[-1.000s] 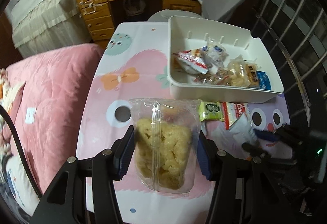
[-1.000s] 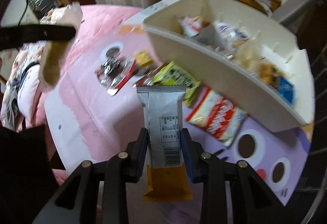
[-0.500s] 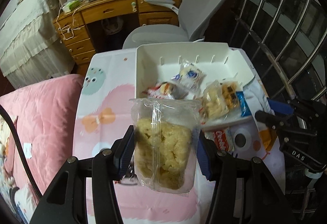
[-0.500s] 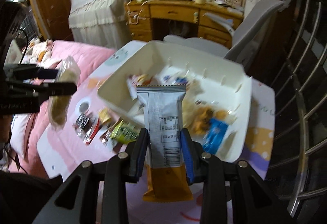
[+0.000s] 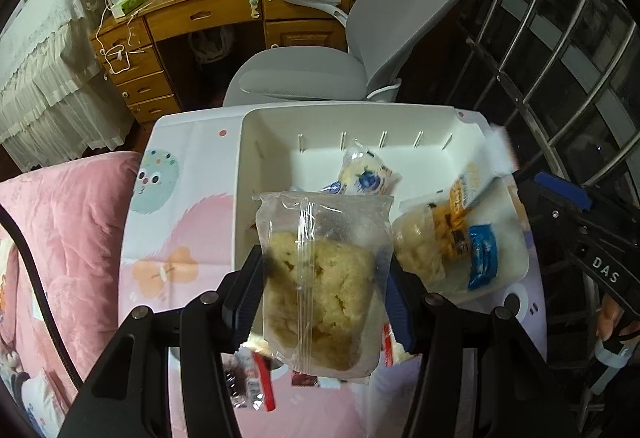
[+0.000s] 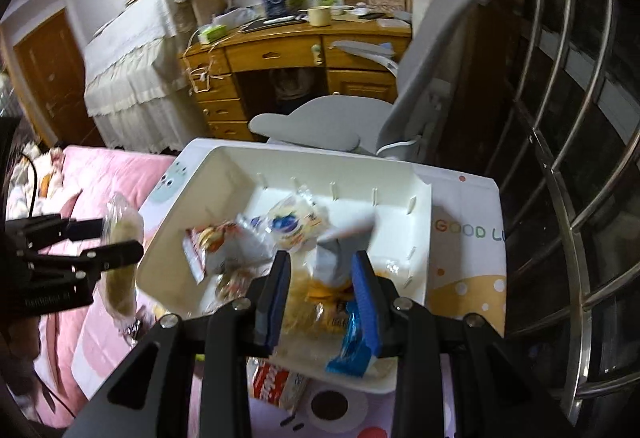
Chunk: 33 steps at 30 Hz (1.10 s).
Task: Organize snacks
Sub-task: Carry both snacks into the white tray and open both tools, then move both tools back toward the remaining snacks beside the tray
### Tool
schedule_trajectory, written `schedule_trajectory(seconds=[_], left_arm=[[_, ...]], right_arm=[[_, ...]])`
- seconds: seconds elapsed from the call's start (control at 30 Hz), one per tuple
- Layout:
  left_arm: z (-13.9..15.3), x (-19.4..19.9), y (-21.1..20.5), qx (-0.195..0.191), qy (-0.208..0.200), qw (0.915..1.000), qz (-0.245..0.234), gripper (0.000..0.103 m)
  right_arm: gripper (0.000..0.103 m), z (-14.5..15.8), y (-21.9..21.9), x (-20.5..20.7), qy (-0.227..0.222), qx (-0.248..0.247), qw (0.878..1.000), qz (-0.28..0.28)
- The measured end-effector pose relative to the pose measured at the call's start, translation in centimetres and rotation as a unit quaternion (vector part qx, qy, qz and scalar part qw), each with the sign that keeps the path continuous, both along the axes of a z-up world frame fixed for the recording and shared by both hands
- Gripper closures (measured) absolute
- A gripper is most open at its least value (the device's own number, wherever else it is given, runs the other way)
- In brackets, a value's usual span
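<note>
My left gripper is shut on a clear bag of pale yellow puffed snack and holds it above the near edge of the white bin. My right gripper is open above the bin. The grey and orange snack bar is blurred between and below its fingers, dropping among the packets in the bin. The left gripper also shows at the left of the right wrist view, and the right gripper at the right of the left wrist view.
Several loose packets lie on the cartoon-print table in front of the bin, among them a red and white one. A grey office chair and a wooden desk stand behind. A pink bed is left, metal bars right.
Both grippers have moved forward over the bin. My right gripper has opened and let go of the grey and orange bar, which falls into the bin. My left gripper still holds the clear bag.
</note>
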<state>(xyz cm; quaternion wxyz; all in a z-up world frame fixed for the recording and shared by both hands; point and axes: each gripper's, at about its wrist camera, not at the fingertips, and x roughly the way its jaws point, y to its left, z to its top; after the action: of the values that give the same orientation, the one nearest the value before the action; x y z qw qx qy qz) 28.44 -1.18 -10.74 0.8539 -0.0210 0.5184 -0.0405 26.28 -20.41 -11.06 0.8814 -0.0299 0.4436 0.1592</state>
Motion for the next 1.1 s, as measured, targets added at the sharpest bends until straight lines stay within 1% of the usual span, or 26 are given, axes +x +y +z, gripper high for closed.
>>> schedule_trajectory(seconds=[0.2, 0.27, 0.3, 0.37, 0.43, 0.5, 0.77, 1.0, 1.1], left_arm=[[-0.9, 1.1, -0.9, -0.019, 0.009, 0.9998, -0.005, 0.049], [-1.0, 1.1, -1.2, -0.025, 0.006, 0.9996, -0.009, 0.049], [-0.9, 1.2, -1.3, -0.028, 0.004, 0.9996, -0.01, 0.046], [-0.7, 1.1, -1.5, -0.036, -0.004, 0.9993, -0.009, 0.03], [-0.3, 0.8, -1.5, -0.041, -0.012, 0.9991, -0.006, 0.029], [-0.1, 0.6, -1.5, -0.044, -0.013, 0.9989, -0.004, 0.026], [0.7, -1.6, -0.6, -0.044, -0.016, 0.9988, 0.017, 0.025], [1.1, -5.5, 1.8, -0.041, -0.021, 0.9973, 0.057, 0.024], [1.1, -7.3, 3.2, -0.043, -0.024, 0.9958, 0.077, 0.024]], right_arm=[[0.071, -0.8, -0.8, 1.5, 0.016, 0.0, 1.0, -0.018], [0.071, -1.0, -0.9, 1.6, 0.022, 0.002, 1.0, -0.021], [0.071, -1.2, -1.1, 1.7, 0.027, 0.006, 0.999, -0.022], [0.071, -1.2, -1.2, 1.6, 0.031, 0.011, 0.999, -0.025], [0.071, -1.2, -1.4, 1.4, 0.033, 0.014, 0.999, -0.027], [0.071, -1.2, -1.7, 1.3, 0.035, 0.015, 0.999, -0.029], [0.071, -0.8, -2.5, 0.2, 0.05, 0.026, 0.998, -0.041], [0.069, -0.8, -3.0, -1.4, 0.069, 0.023, 0.996, -0.057], [0.067, -0.8, -3.4, -2.1, 0.076, 0.023, 0.995, -0.066]])
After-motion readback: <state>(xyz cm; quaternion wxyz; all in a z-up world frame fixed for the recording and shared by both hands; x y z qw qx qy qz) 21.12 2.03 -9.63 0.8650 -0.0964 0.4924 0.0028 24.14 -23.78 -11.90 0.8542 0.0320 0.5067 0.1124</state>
